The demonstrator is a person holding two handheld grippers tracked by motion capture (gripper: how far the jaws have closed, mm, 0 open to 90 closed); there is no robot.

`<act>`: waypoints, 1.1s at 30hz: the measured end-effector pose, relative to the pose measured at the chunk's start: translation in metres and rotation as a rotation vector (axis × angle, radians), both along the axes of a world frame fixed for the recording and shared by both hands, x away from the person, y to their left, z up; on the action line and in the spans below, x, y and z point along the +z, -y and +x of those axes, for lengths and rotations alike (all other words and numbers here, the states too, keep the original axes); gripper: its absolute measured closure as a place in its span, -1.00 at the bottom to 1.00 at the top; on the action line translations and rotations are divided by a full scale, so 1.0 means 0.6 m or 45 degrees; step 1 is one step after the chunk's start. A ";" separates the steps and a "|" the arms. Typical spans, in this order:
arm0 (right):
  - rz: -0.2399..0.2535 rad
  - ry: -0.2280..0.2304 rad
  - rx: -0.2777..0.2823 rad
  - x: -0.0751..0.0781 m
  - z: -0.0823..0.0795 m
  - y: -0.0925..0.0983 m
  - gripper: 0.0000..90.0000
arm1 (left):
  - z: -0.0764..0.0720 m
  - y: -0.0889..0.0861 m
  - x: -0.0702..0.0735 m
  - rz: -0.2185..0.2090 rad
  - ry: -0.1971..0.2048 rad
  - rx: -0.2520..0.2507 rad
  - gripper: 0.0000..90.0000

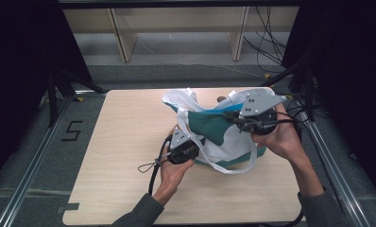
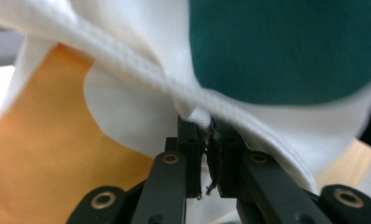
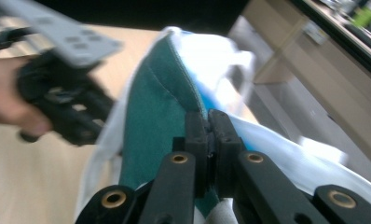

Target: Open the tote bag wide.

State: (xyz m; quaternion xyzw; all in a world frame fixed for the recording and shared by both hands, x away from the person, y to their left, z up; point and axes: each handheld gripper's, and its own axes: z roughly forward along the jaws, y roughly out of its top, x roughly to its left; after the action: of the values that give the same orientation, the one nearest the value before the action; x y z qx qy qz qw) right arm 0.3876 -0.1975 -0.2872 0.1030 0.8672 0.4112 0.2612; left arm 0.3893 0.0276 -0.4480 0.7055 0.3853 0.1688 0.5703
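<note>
A white cloth bag [image 1: 226, 142] with a dark green panel [image 1: 209, 125] stands in the middle of the table, its mouth held up between my two grippers. My left gripper [image 1: 199, 142] is at the bag's near left side, shut on a bunched fold of white fabric [image 2: 193, 109] beside a white strap [image 2: 127, 60]. My right gripper [image 1: 229, 115] is at the bag's top right, shut on the rim where the green panel [image 3: 160, 107] meets white cloth. Its jaws [image 3: 208, 119] press together on that edge. The left gripper [image 3: 67, 107] shows blurred beyond.
The light wooden table [image 1: 124, 137] has free room left of the bag and along its front. A white handle loop [image 1: 235, 169] droops toward the front edge. Wooden shelving [image 1: 176, 28] and loose cables [image 1: 271, 42] lie beyond the table; metal rails [image 1: 39, 156] flank it.
</note>
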 end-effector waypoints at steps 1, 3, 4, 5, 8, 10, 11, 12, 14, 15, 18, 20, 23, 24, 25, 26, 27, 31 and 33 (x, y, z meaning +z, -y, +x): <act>0.000 -0.017 0.008 -0.007 -0.004 -0.002 0.96 | -0.001 0.005 -0.003 0.003 -0.012 0.005 0.84; -0.040 -0.040 0.007 -0.028 -0.005 -0.006 0.96 | 0.000 0.014 -0.010 0.010 -0.029 0.004 0.85; -0.057 -0.062 0.003 -0.041 -0.006 -0.006 0.96 | 0.001 0.018 -0.015 0.010 -0.033 0.004 0.85; -0.058 -0.066 -0.004 -0.052 -0.007 -0.004 0.96 | 0.003 0.020 -0.020 0.011 -0.045 0.001 0.85; -0.040 -0.083 -0.049 -0.082 -0.006 0.007 0.96 | 0.008 0.021 -0.041 0.034 -0.078 -0.007 0.85; -0.039 -0.128 -0.071 -0.105 -0.003 0.014 0.96 | 0.009 0.021 -0.058 0.072 -0.092 -0.019 0.85; -0.031 -0.154 -0.084 -0.118 -0.001 0.018 0.96 | 0.007 0.020 -0.065 0.098 -0.094 -0.030 0.85; -0.045 -0.184 -0.092 -0.130 0.002 0.021 0.96 | 0.004 0.018 -0.069 0.128 -0.103 -0.059 0.83; -0.067 -0.200 -0.113 -0.150 0.005 0.026 0.96 | -0.008 0.007 -0.072 0.170 -0.108 -0.102 0.69; -0.068 -0.214 -0.126 -0.159 0.005 0.029 0.96 | -0.016 -0.003 -0.069 0.199 -0.099 -0.135 0.65; -0.061 -0.271 -0.131 -0.184 0.006 0.036 0.95 | -0.047 -0.050 -0.050 0.246 -0.068 -0.144 0.59; -0.058 -0.270 -0.126 -0.186 0.006 0.036 0.96 | -0.064 -0.087 -0.031 0.195 -0.055 -0.135 0.59; -0.065 -0.295 -0.141 -0.194 -0.001 0.031 0.95 | -0.079 -0.128 -0.001 0.138 0.010 -0.093 0.63; -0.079 -0.292 -0.139 -0.200 -0.005 0.026 0.95 | -0.077 -0.145 0.018 0.118 0.039 -0.064 0.67; -0.079 -0.292 -0.139 -0.200 -0.005 0.026 0.95 | -0.077 -0.145 0.018 0.118 0.039 -0.064 0.70; -0.086 -0.291 -0.136 -0.205 -0.008 0.023 0.95 | -0.073 -0.151 0.028 0.101 0.060 -0.044 0.73; -0.086 -0.291 -0.136 -0.205 -0.008 0.023 0.95 | -0.069 -0.154 0.038 0.081 0.076 -0.032 0.73; -0.101 -0.304 -0.111 -0.214 -0.011 0.019 0.95 | -0.056 -0.147 0.075 0.048 0.120 -0.027 0.78; -0.094 -0.320 -0.128 -0.216 -0.012 0.019 0.95 | -0.043 -0.135 0.085 0.054 0.120 -0.026 0.82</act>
State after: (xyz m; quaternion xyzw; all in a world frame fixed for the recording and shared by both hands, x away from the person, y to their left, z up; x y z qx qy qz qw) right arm 0.3803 -0.2089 -0.4166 0.1873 0.9014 0.3493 0.1745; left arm 0.3635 0.1089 -0.3970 0.7127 0.3470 0.2041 0.5745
